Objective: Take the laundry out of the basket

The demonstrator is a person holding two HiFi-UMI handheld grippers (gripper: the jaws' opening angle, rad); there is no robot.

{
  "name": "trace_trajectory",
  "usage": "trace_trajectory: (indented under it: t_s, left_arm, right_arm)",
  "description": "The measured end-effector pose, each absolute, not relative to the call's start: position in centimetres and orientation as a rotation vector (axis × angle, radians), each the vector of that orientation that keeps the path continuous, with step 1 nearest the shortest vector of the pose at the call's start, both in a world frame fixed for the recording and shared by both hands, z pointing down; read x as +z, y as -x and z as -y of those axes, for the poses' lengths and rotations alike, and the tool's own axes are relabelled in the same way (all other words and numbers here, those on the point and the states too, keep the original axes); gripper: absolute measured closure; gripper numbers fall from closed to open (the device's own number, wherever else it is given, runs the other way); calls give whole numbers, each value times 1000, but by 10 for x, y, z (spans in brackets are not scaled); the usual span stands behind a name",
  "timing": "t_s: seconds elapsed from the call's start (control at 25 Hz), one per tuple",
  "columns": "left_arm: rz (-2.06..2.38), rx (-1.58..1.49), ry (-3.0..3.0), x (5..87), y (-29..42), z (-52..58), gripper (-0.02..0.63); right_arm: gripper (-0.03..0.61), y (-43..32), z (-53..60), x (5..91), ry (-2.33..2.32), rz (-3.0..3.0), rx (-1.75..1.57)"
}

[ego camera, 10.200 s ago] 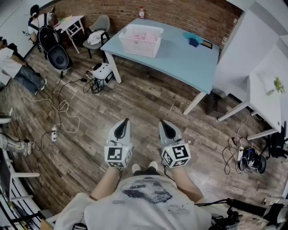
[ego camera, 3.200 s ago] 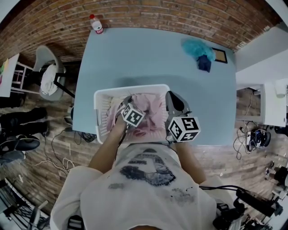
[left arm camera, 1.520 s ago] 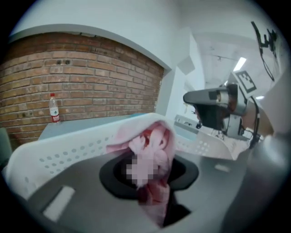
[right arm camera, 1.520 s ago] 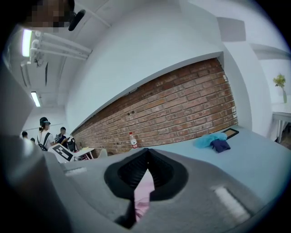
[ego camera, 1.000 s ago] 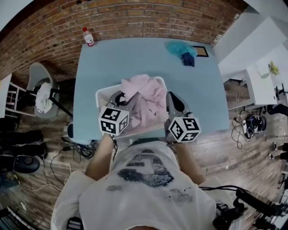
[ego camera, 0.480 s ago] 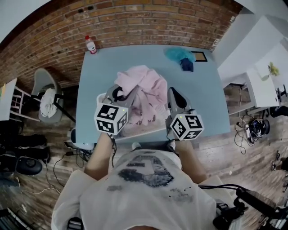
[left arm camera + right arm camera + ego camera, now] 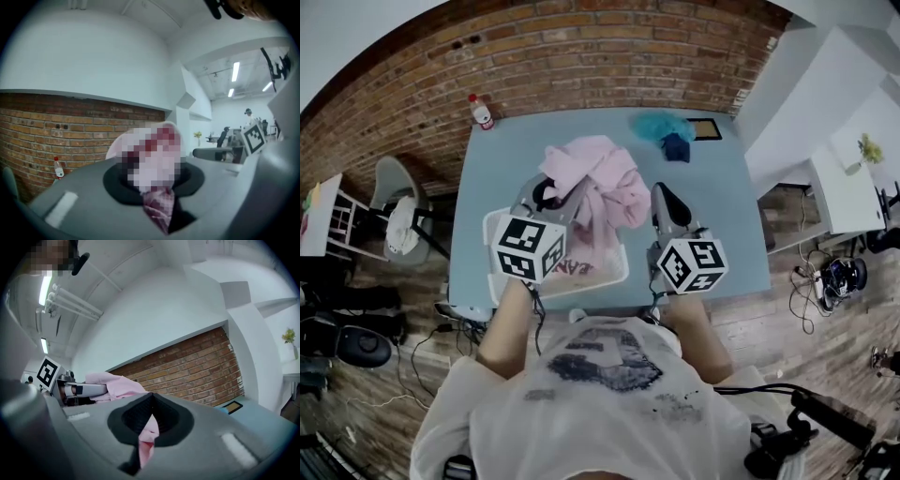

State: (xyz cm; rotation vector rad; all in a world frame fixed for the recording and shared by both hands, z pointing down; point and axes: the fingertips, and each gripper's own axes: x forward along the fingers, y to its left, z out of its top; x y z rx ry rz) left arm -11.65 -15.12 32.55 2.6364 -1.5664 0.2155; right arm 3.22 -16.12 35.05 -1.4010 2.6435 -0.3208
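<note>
Over the light blue table [image 7: 712, 220] a pink garment [image 7: 598, 178] hangs bunched between the two grippers, held up clear of the white basket [image 7: 495, 286], which sits on the table at the garment's 7 o'clock, close to the near edge. The left gripper [image 7: 562, 195] has the cloth at its 9 o'clock side. In the left gripper view its jaws are clamped on a fold of pink checked fabric that runs down between the pads, while the rest of the bundle rises in front of them. The right gripper [image 7: 664, 199] takes the garment at its 3 o'clock side. In the right gripper view its jaws are pressed fully together on a thin pink fold that hangs down from the pinch. Both marker cubes sit at 6 o'clock of their jaws, toward the person's chest. Inside the basket lies what looks like another pale piece with dark red lettering, though the held cloth covers most of it. A bottle [image 7: 480, 112] with a red cap stands at the table's 11 o'clock corner, next to the brick wall [image 7: 609, 56]. A teal cloth [image 7: 661, 125] and a dark blue cloth [image 7: 677, 148] lie touching each other at the garment's 1 o'clock, well apart from the basket.
</note>
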Motion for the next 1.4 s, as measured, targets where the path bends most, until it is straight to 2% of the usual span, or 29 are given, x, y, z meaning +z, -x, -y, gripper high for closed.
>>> trace_trajectory:
  t_s: [0.4, 0.88, 1.12, 1.4]
  left_arm:
    - [1439, 207, -2698, 323, 12, 176, 499]
    - [1302, 271, -2709, 363, -116, 210, 499]
    - [1266, 314, -2661, 397, -161, 225, 499]
    - [1236, 379, -2568, 451, -185, 232, 497]
  right_arm:
    - [581, -128, 184, 356, 1455, -2594, -344]
    - [581, -251, 206, 375, 1572, -2540, -367]
    - [581, -299, 217, 388, 1623, -2528, -407]
    - [581, -322, 219, 413, 1648, -2545, -461]
